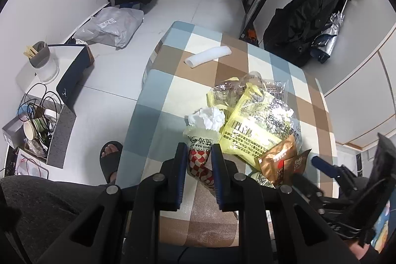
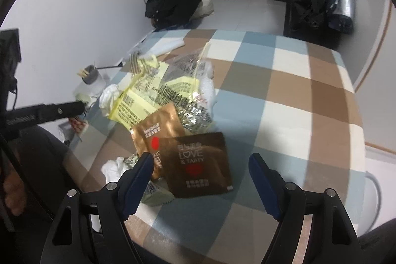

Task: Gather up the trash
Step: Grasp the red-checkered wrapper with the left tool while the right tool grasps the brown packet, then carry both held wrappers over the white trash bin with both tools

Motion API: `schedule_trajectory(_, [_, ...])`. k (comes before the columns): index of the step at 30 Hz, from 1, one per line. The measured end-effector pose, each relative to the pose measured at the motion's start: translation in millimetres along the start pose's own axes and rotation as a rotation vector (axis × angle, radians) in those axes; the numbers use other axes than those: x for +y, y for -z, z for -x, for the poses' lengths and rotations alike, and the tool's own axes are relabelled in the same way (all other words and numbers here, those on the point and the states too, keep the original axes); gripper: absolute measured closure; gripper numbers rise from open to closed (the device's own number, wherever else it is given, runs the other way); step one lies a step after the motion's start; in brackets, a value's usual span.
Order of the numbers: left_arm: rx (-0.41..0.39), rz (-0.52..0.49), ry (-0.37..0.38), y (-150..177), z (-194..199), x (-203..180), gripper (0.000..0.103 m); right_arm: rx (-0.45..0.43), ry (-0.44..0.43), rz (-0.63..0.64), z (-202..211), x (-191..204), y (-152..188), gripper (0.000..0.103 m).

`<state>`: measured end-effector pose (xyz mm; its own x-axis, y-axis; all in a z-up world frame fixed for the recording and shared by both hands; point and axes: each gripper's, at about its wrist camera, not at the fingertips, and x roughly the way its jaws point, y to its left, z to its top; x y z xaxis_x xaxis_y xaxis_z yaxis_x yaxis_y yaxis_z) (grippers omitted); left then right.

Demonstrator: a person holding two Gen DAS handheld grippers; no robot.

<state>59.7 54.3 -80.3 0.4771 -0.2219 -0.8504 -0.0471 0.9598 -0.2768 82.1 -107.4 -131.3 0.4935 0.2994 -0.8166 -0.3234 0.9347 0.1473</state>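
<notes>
1. The left claw (image 1: 199, 157) is clamped on a red-and-white checkered paper wrapper (image 1: 200, 162), its two blue-padded fingers (image 1: 180, 165) pressed against either side of it.
2. The wrapper's pale printed top flares out just beyond the fingertips, and a crumpled white tissue (image 1: 208, 118) sits against it.
3. The right claw (image 2: 200, 175) stands wide apart and holds nothing; it hovers over a dark brown "LOVE & TASTY" sachet (image 2: 200, 165) lying flat on the counter (image 2: 297, 103), which wears a blue, brown and cream checked cloth.
4. A lighter brown sachet (image 2: 158, 130) lies partly under the dark one, touching it.
5. Beyond these, yellow printed plastic bags (image 2: 138, 105) and clear crinkled wrappers (image 2: 190, 66) are heaped together at the counter's middle.
6. A second white tissue (image 2: 113, 167) lies near the right claw's left finger.
7. A white rolled tube (image 1: 210, 56) lies well apart from the heap, toward the counter's far end.
8. On the floor to the left stand a box of clutter (image 1: 37, 130) and a grey cup of sticks (image 1: 39, 53).
</notes>
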Motion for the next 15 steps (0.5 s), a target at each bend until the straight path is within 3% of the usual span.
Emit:
schedule_trajectory(4, [-0.007, 0.010, 0.008, 1, 1, 3, 0.088, 0.016, 0.021, 0.050, -9, 9, 2, 0.026])
schedule_trajectory(6, [-0.007, 0.015, 0.012, 1, 0, 4, 0.088, 0.037, 0.024, 0.073, -15, 12, 4, 0.038])
schedule_trajectory(11, [-0.010, 0.021, 0.023, 0, 1, 5, 0.088, 0.044, 0.064, 0.108, -18, 14, 7, 0.050])
schedule_trajectory(15, [-0.015, 0.024, 0.025, 0, 2, 6, 0.088, 0.040, 0.051, 0.080, -13, 9, 8, 0.051])
